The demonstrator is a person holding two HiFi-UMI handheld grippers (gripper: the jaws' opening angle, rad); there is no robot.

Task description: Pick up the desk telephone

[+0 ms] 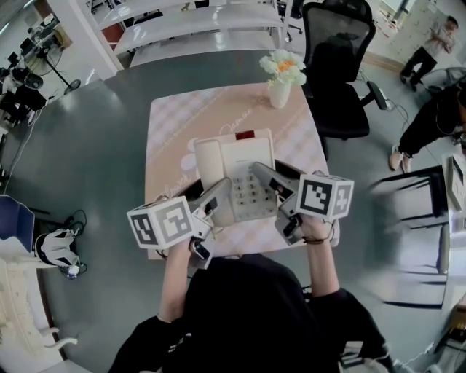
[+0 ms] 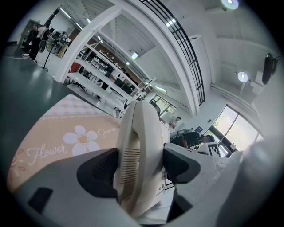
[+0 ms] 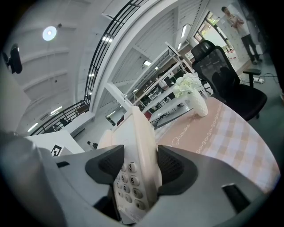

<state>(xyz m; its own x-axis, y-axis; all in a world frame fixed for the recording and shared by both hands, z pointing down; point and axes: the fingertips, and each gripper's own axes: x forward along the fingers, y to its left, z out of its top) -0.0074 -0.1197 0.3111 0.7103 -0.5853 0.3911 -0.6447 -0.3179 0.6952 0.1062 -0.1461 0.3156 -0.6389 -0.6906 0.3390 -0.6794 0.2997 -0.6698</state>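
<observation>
The cream desk telephone (image 1: 234, 169), with its handset on the left and a grey keypad, is above the middle of the peach checked tablecloth (image 1: 175, 120). My left gripper (image 1: 220, 195) is shut on the phone's left side, under the handset. In the left gripper view the phone's ribbed edge (image 2: 135, 146) fills the gap of the left gripper (image 2: 140, 166). My right gripper (image 1: 264, 178) is shut on the phone's right side. In the right gripper view the keypad edge (image 3: 138, 150) sits clamped in the right gripper (image 3: 136, 167). Whether the phone's base touches the cloth is hidden.
A white vase of flowers (image 1: 280, 79) stands at the table's far right corner. A black office chair (image 1: 336, 69) is beyond the table to the right. People (image 1: 431, 44) are at the far right. White shelving (image 1: 182, 22) runs along the back.
</observation>
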